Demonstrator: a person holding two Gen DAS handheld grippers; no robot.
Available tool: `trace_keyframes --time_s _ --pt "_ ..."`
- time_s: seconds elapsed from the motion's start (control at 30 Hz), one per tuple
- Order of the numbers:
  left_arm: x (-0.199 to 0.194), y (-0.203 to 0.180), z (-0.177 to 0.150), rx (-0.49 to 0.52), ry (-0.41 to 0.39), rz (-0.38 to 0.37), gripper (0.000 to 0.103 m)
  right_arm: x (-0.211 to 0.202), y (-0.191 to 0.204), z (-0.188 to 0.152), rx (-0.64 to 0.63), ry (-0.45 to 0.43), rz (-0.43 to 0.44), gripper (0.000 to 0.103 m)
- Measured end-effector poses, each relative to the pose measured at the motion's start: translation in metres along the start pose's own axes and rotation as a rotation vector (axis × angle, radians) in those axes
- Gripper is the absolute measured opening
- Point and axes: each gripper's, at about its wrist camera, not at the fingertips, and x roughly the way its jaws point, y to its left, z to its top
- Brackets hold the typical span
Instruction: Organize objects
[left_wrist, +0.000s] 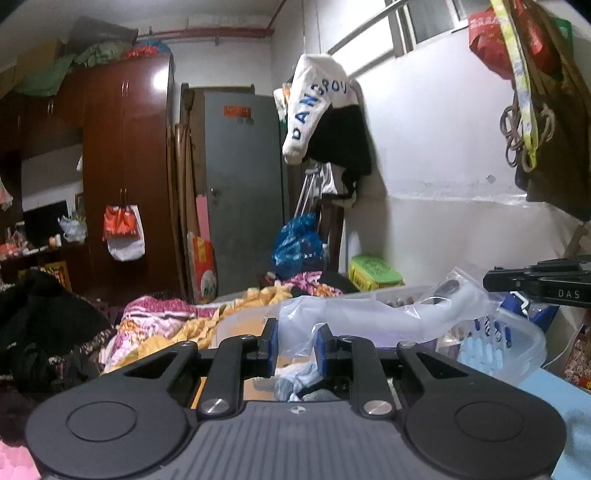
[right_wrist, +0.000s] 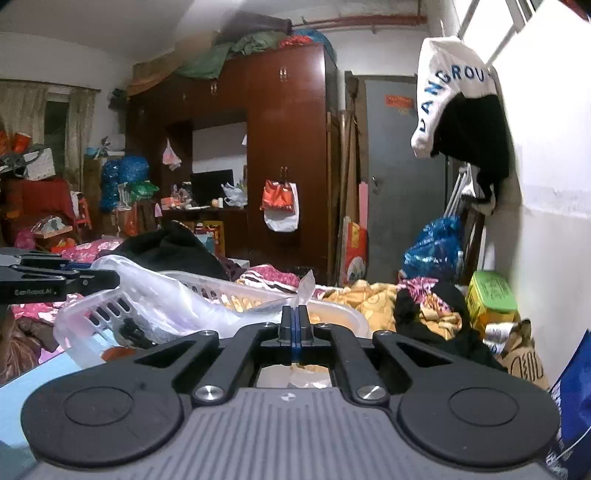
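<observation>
While right tongs (right_wrist: 296, 320) pinch clear bag (right_wrist: 207, 310); hung cloth (right_wrist: 443, 96) reads "PANGROU".

A lived-in home bedroom: a tall dark-wood wardrobe (right_wrist: 284, 147) piled with bundles on top, rumpled floral bedding (left_wrist: 162, 317) on the bed, clothes (left_wrist: 325, 118) hanging on the wall, a grey door (left_wrist: 243, 192).

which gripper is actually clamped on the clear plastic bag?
The right gripper: its blue pads are pressed together on a corner of the clear plastic bag. The left gripper is open, the bag merely lying between its fingers.
</observation>
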Motion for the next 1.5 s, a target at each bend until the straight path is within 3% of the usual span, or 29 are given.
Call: trace_keyframes --time_s 0.1,0.2,0.27,0.33,0.43,0.5,0.57,0.63,0.7,0.87,1.0,1.07,1.17,1.5 --pt "0.000 0.005 -0.005 -0.008 0.010 0.004 0.028 0.000 0.001 -0.002 -0.011 0.040 0.000 0.001" --pt "0.005 0.006 -0.005 -0.001 0.028 0.048 0.045 -0.007 -0.004 0.003 0.005 0.017 -0.027 0.005" --pt "-0.001 0.007 -0.005 -0.015 0.008 0.051 0.061 -0.016 -0.008 0.005 0.026 -0.010 -0.023 0.032" --pt "-0.012 0.011 -0.003 -0.032 -0.029 0.058 0.064 -0.020 -0.008 0.007 0.019 -0.013 -0.029 0.041" --pt "-0.023 0.011 0.001 -0.045 -0.047 0.067 0.073 -0.024 -0.004 0.009 0.010 -0.009 -0.018 0.045" --pt "-0.030 0.005 0.001 -0.020 -0.053 0.058 0.078 -0.028 -0.004 0.009 0.024 -0.016 0.006 0.066" --pt "-0.037 -0.003 0.000 0.006 -0.056 0.055 0.085 -0.033 -0.002 0.008 0.022 -0.037 0.015 0.094" --pt "-0.044 -0.011 -0.002 0.012 -0.061 0.039 0.091 -0.038 0.000 0.010 0.018 -0.054 0.016 0.103" --pt "-0.046 -0.014 -0.002 -0.015 -0.041 0.012 0.102 -0.045 0.003 0.010 0.021 -0.056 0.032 0.103" --pt "-0.058 -0.026 -0.012 -0.107 0.004 -0.081 0.103 -0.051 0.017 0.009 0.014 0.066 0.050 0.103" --pt "-0.076 -0.045 -0.020 -0.117 0.013 -0.040 0.103 -0.063 0.042 -0.006 -0.063 0.046 -0.094 0.103" --pt "-0.085 -0.054 -0.021 -0.110 0.014 -0.018 0.103 -0.072 0.045 -0.010 -0.023 0.035 -0.101 0.103" --pt "-0.094 -0.064 -0.023 -0.091 0.042 0.002 0.103 -0.076 0.042 -0.012 0.051 0.108 -0.087 0.103" --pt "-0.135 -0.082 -0.036 -0.055 0.039 0.051 0.103 -0.087 0.045 -0.023 0.127 0.115 -0.066 0.103"
